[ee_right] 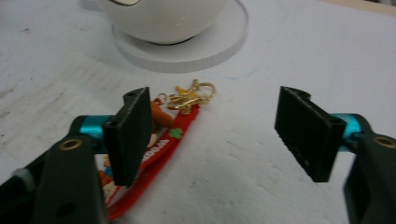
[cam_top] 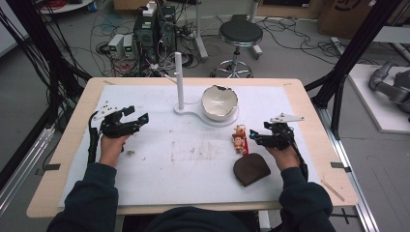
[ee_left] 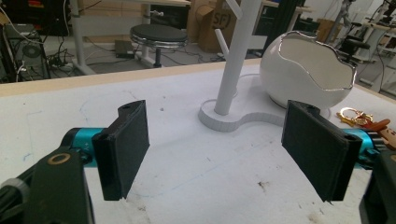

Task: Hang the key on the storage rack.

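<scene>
1. Black pads of my right tool (ee_right: pixel 212 135) stand apart with nothing pressed between them; they sit low over the white mat, at centre right of the high view (cam_top: pixel 256 138).
2. Just at my left pad in the right gripper view lies the keychain (ee_right: pixel 161 135): a red strap, a small cartoon figure and a gold clasp (ee_right: pixel 191 95) pointing toward the top of the frame. In the high view the keychain (cam_top: pixel 239 139) lies right of centre, just beside my right tool and apart from the brown pouch (cam_top: pixel 251 170) below it.
3. My left tool (ee_left: pixel 215 149) is also apart and empty, hovering over bare mat at the left of the high view (cam_top: pixel 138 118).
4. Farther out, the cracked white bowl (cam_top: pixel 219 102) sits on the base of the white stand (cam_top: pixel 179 82), above the keychain in the frame.
5. To grasp well, I judge I should slide the right tool sideways so the strap and figure lie midway between the pads, not under one of them.
6. I'd keep the pads low, almost grazing the table (cam_top: pixel 309 145), then close on the strap's thick part rather than the loose clasp, which could slip.
</scene>
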